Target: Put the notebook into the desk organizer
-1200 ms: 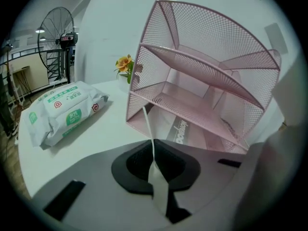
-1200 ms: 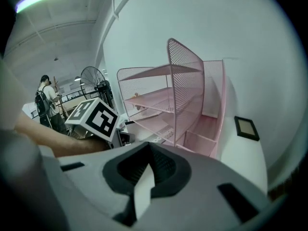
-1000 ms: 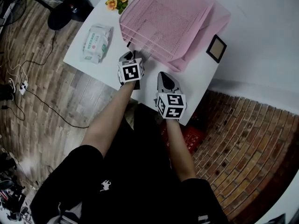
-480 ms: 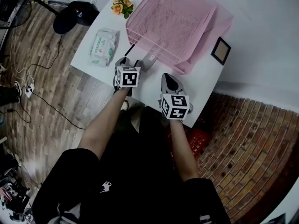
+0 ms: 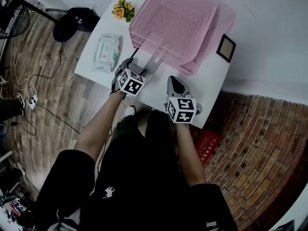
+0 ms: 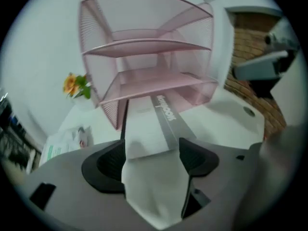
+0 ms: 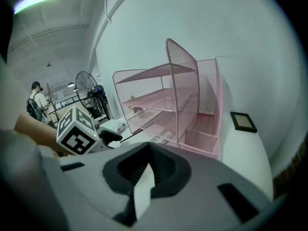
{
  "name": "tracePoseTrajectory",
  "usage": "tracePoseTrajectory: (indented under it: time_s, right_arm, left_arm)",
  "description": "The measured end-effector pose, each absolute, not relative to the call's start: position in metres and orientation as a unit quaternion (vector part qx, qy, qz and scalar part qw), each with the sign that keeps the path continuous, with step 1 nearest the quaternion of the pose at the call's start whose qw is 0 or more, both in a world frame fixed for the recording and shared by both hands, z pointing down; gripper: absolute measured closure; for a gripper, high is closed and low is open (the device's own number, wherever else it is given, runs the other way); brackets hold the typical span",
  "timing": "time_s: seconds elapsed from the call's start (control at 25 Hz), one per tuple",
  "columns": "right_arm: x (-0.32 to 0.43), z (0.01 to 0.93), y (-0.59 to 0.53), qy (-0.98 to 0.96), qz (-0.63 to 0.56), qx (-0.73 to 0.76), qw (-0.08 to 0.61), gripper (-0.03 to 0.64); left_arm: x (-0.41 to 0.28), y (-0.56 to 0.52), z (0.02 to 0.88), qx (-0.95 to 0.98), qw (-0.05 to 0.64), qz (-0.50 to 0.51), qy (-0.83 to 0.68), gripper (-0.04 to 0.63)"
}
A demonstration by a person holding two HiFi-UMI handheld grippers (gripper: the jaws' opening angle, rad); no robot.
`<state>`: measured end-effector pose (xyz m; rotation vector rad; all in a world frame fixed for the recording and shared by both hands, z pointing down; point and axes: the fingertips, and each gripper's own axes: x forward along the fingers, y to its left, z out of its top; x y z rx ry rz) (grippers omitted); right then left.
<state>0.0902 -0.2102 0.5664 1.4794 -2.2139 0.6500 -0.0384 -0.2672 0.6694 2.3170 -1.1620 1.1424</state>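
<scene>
Left gripper view looks along the left hand-held gripper (image 6: 151,153), whose jaws are opening. The near end of the white notebook with a grey band (image 6: 144,129) lies between the spread pads, which no longer press it. The notebook lies flat on the white bench (image 6: 226,119), pointing away from the near edge. Its far end reaches the mouth of the lowest tier of the pink wire-mesh desk organizer (image 6: 149,47); how far in it goes I cannot tell.

The right hand-held gripper (image 7: 149,165) hovers over the bench's near edge with its jaws pressed together on nothing.

Most of the notebook probably remains outside, so the job looks unfinished. To finish well, I would draw the left hand-held gripper straight back so neither pad skews the cover. Then I would push the near edge squarely, low and level, in line with the tier's side walls.

A white wipes packet (image 5: 106,53) lies at the left edge, and orange flowers (image 5: 122,9) stand at the far left corner.
</scene>
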Motion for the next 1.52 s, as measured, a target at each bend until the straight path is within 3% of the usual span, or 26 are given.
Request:
tracePoseTrajectory:
  time_s: [0.16, 0.32, 0.56, 0.76, 0.84, 1.2, 1.52]
  right_arm:
    - [0.093, 0.565, -0.207, -0.785, 0.232, 0.54, 0.196, 0.614]
    - [0.094, 0.567, -0.204, -0.776, 0.236, 0.551, 0.195, 0.614]
    - [0.094, 0.569, -0.202, -0.768, 0.24, 0.56, 0.196, 0.614]
    - [0.09, 0.567, -0.205, -0.767, 0.24, 0.562, 0.193, 0.615]
    - [0.089, 0.568, -0.204, -0.767, 0.241, 0.562, 0.195, 0.614]
    - [0.091, 0.569, -0.204, -0.763, 0.243, 0.565, 0.197, 0.615]
    - [0.091, 0.572, -0.202, -0.76, 0.246, 0.57, 0.192, 0.614]
  left_arm:
    - [-0.025, -0.258, 0.671, 0.832, 0.028, 0.492, -0.256, 0.25]
    - [-0.024, -0.263, 0.676, 0.822, -0.057, 0.533, -0.194, 0.329]
    - [-0.019, -0.26, 0.686, 0.82, -0.077, 0.552, -0.133, 0.359]
    - [-0.014, -0.252, 0.686, 0.815, -0.115, 0.56, -0.094, 0.425]
    - [-0.011, -0.252, 0.684, 0.812, -0.139, 0.559, -0.09, 0.481]
    - [0.002, -0.257, 0.682, 0.806, -0.213, 0.548, -0.074, 0.565]
    - [0.016, -0.277, 0.668, 0.801, -0.296, 0.511, -0.094, 0.583]
